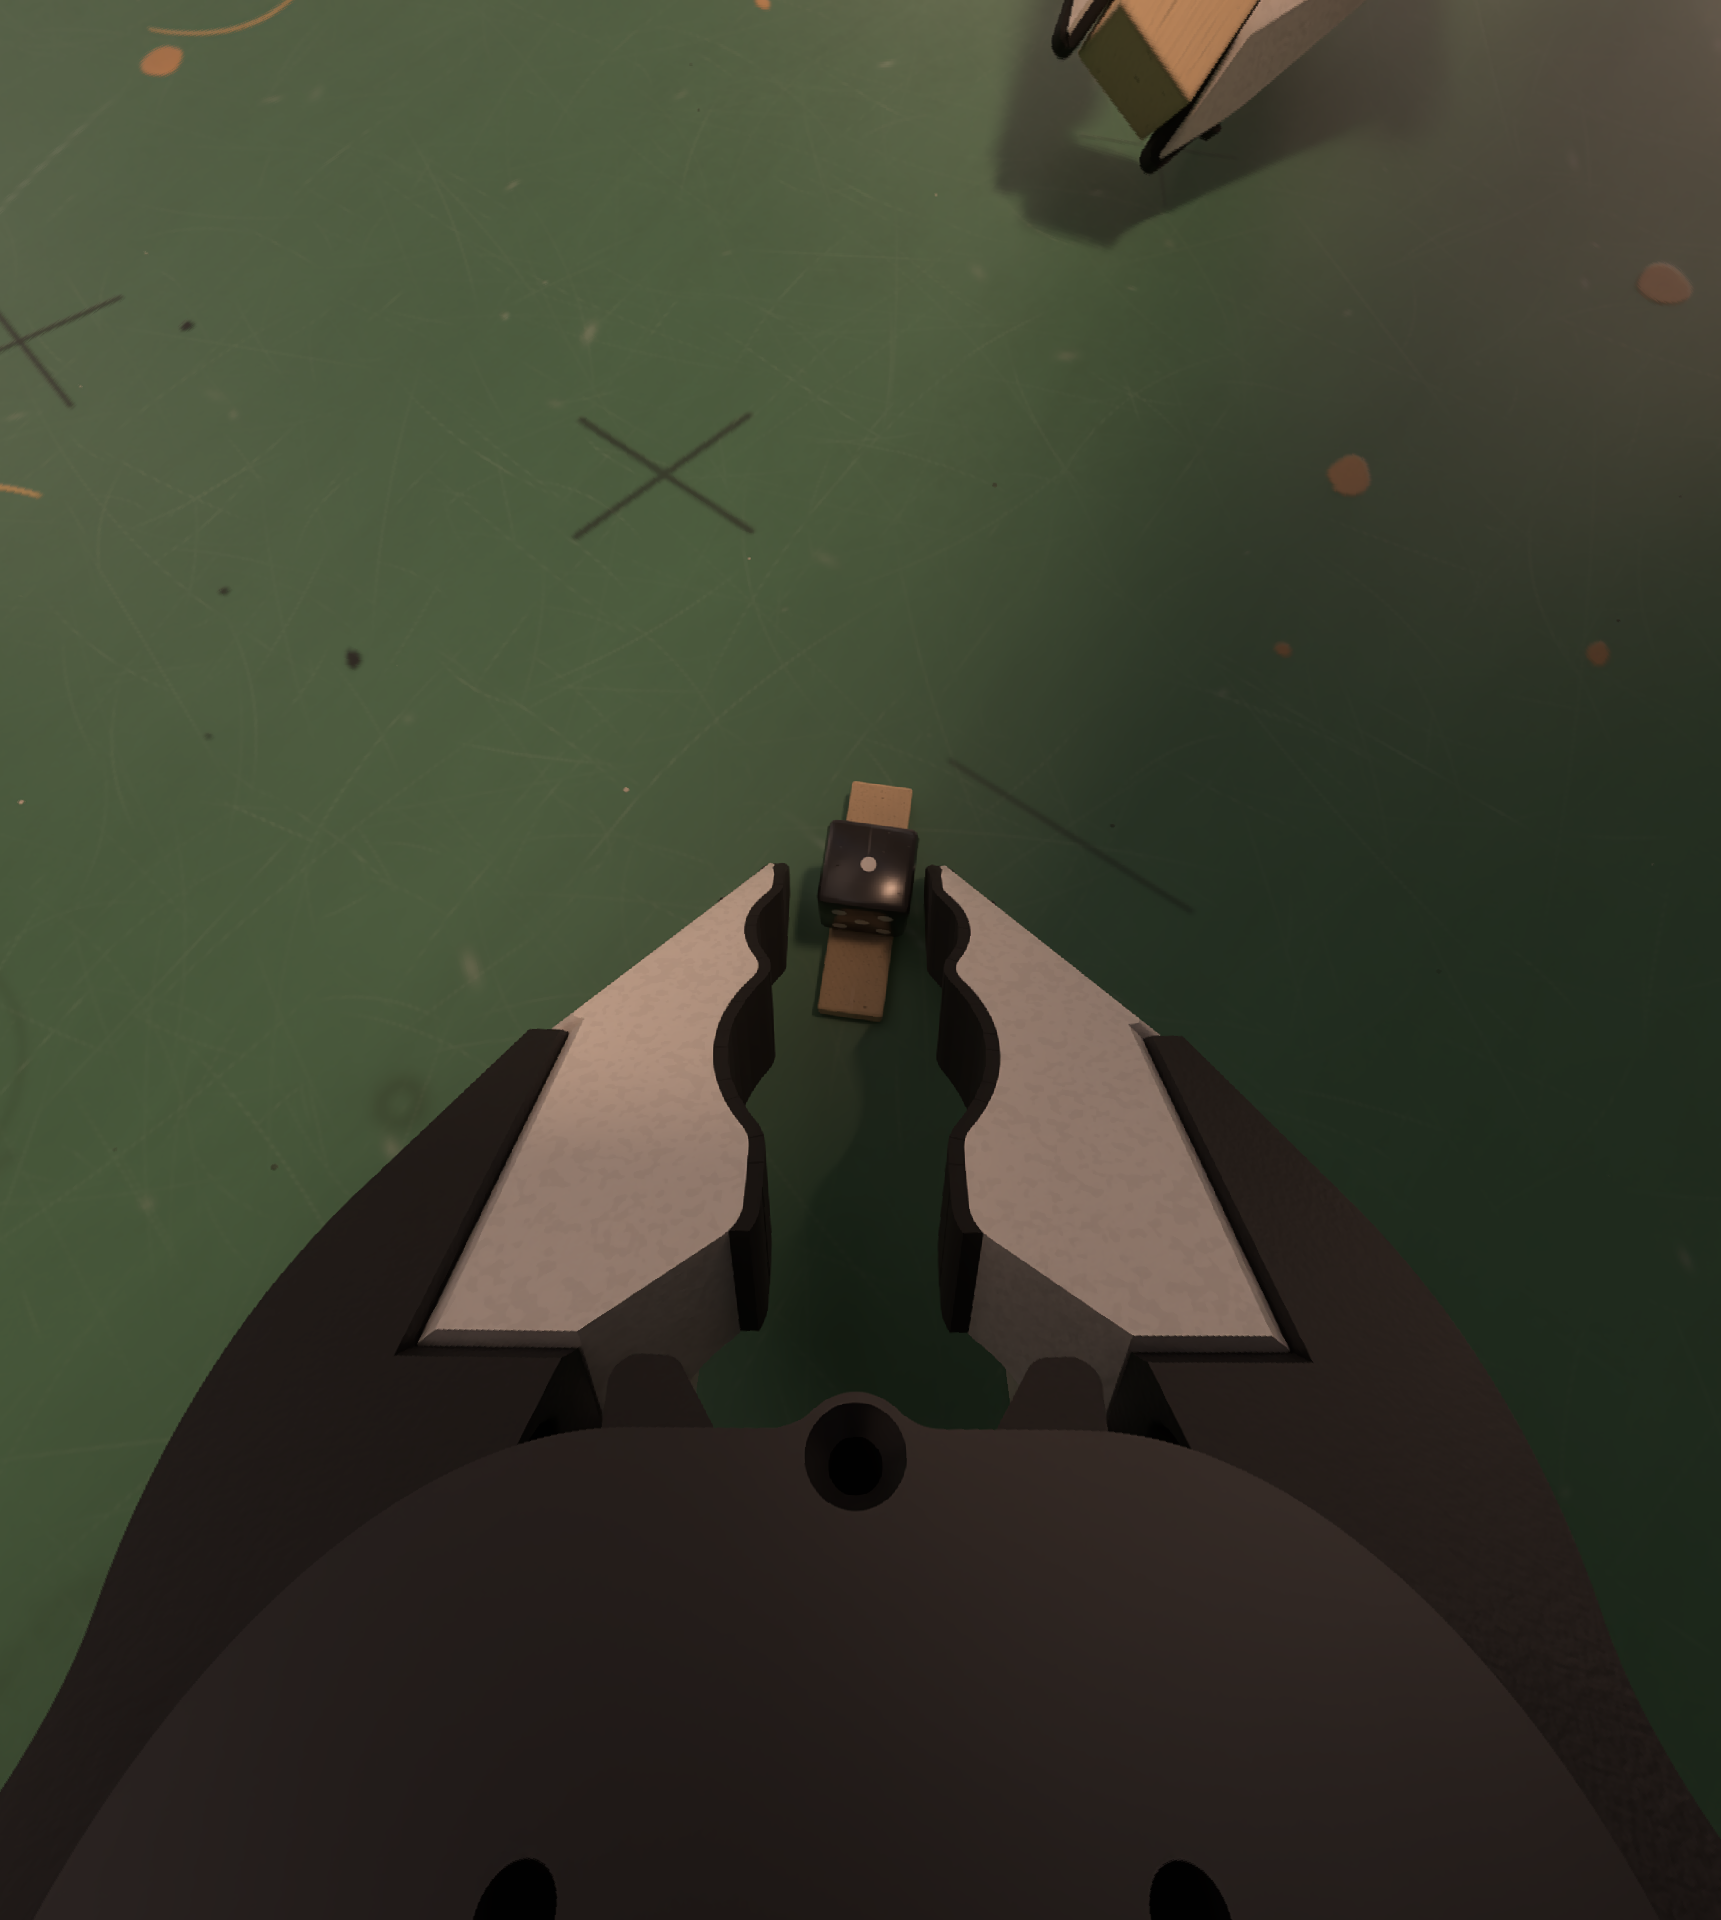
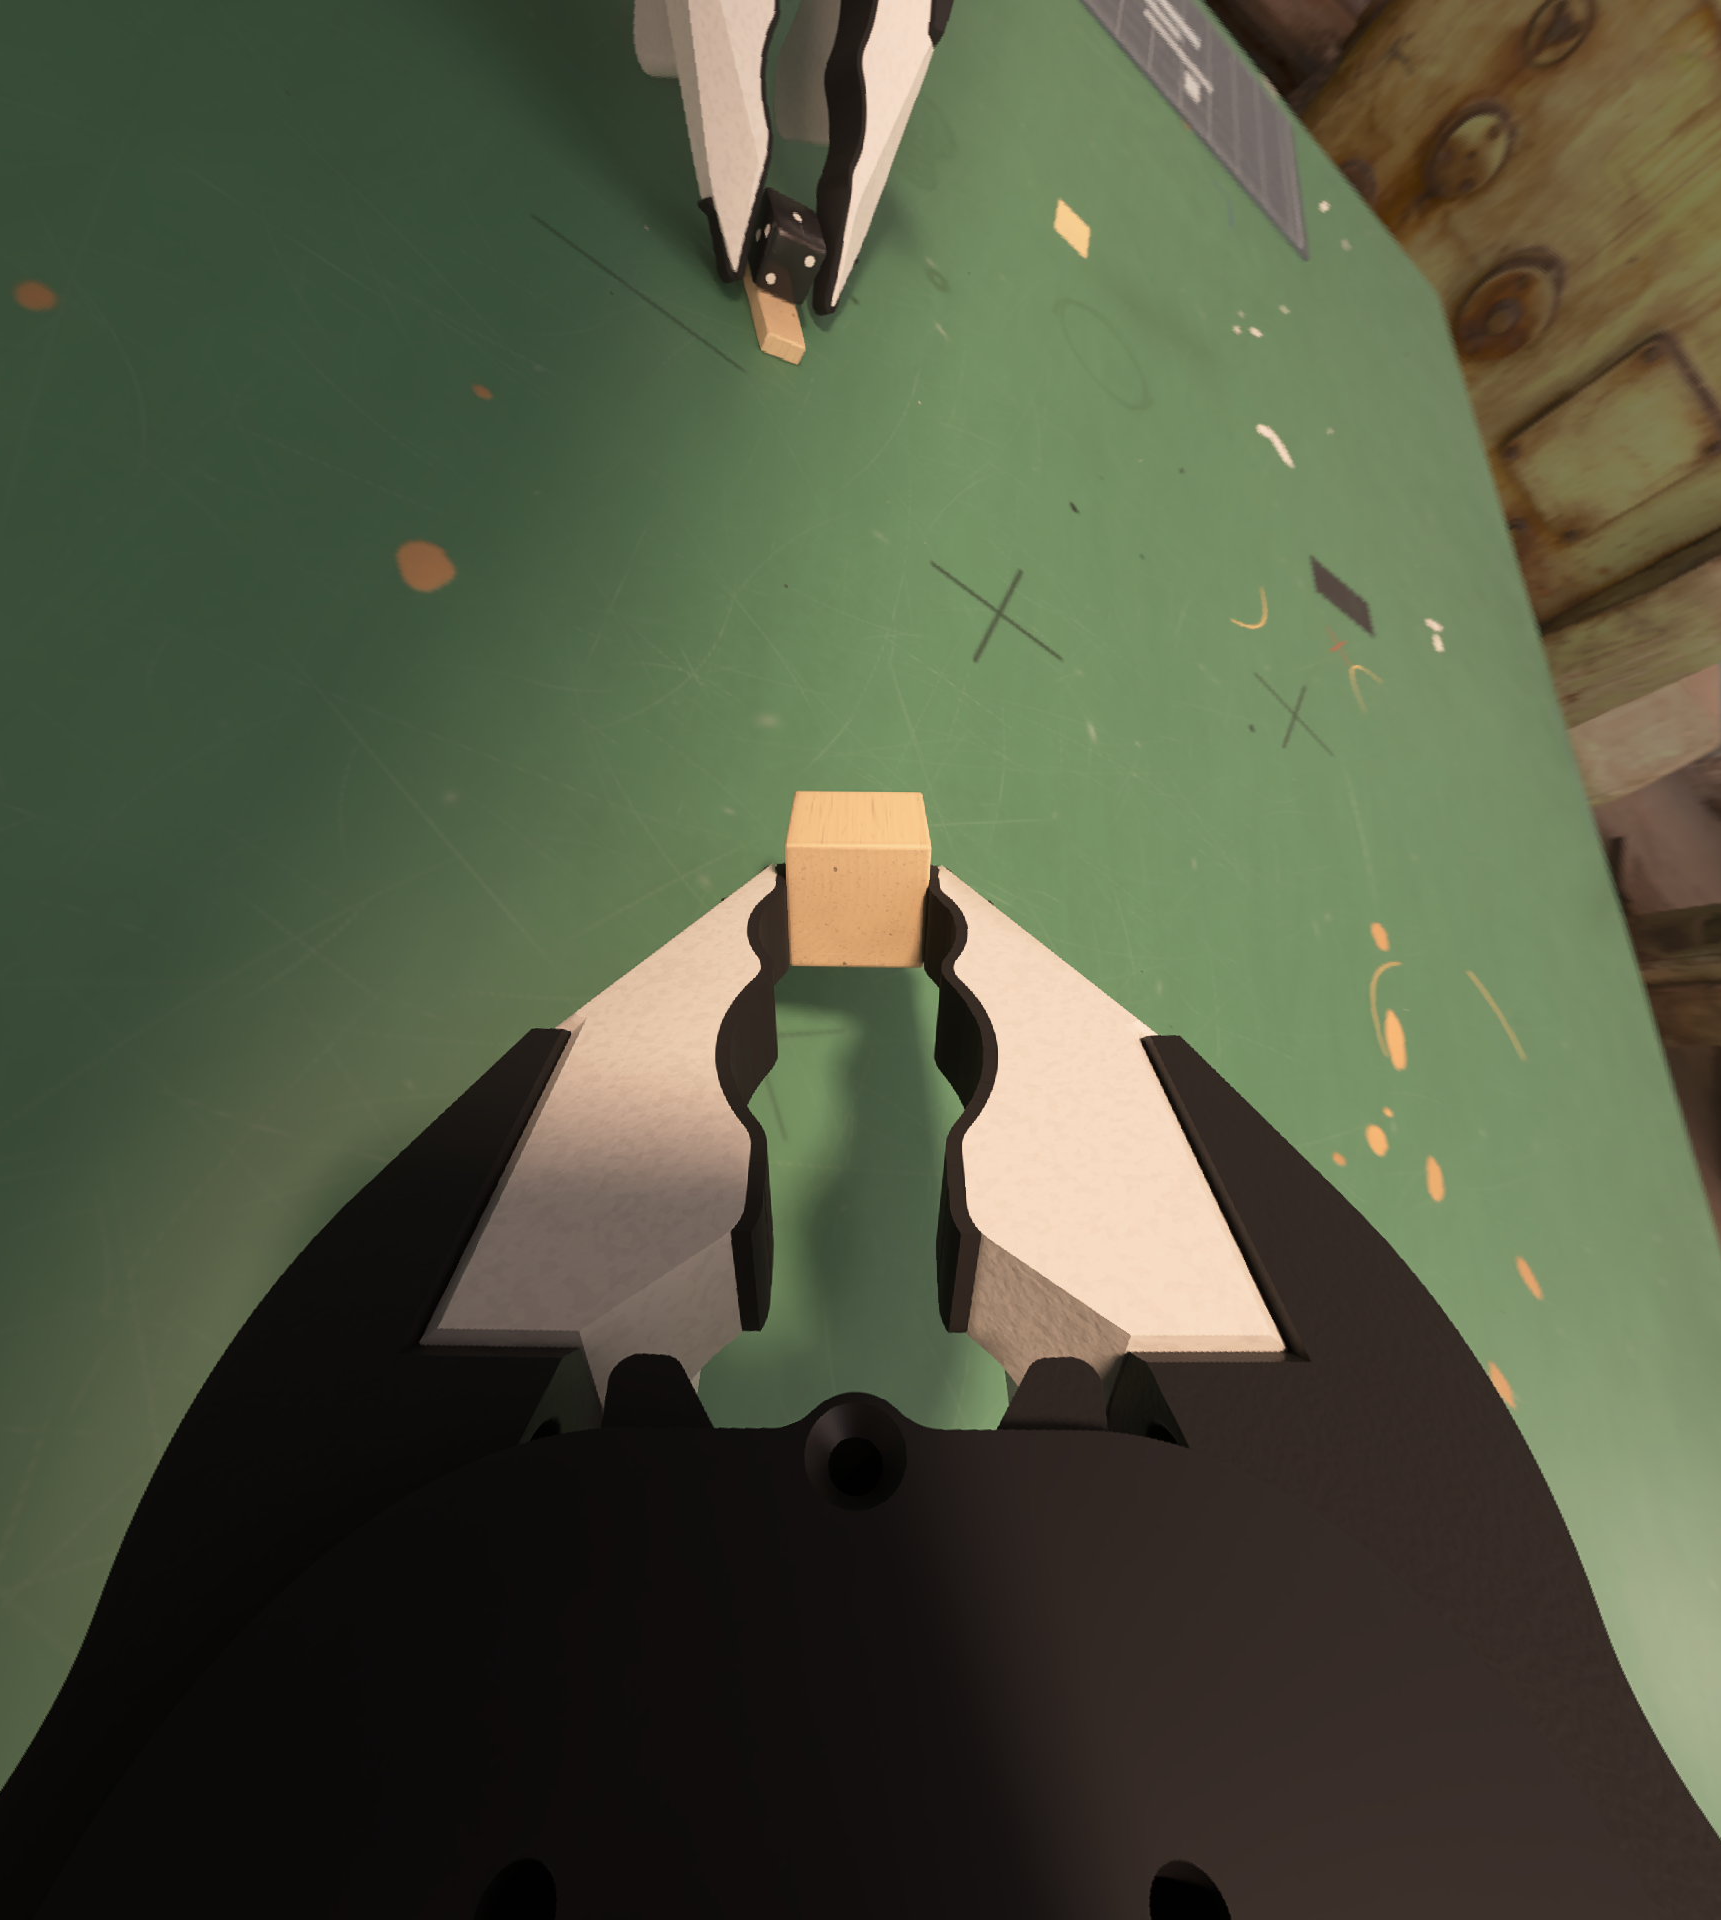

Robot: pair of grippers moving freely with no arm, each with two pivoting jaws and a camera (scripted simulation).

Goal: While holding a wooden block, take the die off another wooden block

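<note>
A black die (image 1: 866,871) with white dots sits on a thin flat wooden block (image 1: 854,985) that lies on the green table (image 1: 316,727). My left gripper (image 1: 856,875) is open, one finger on each side of the die, with narrow gaps showing. The right wrist view shows the die (image 2: 785,249) between the left gripper's fingers (image 2: 731,197), and the flat block (image 2: 778,330) sticking out below. My right gripper (image 2: 854,883) is shut on a pale wooden cube (image 2: 854,896), held above the table. That gripper and its cube (image 1: 1142,57) also show far off in the left wrist view.
The table's edge runs down the right side of the right wrist view, with a worn wooden cabinet (image 2: 1614,312) beyond it. A dark mat (image 2: 1214,114) lies near the far corner. Paint spots and drawn crosses mark the tabletop.
</note>
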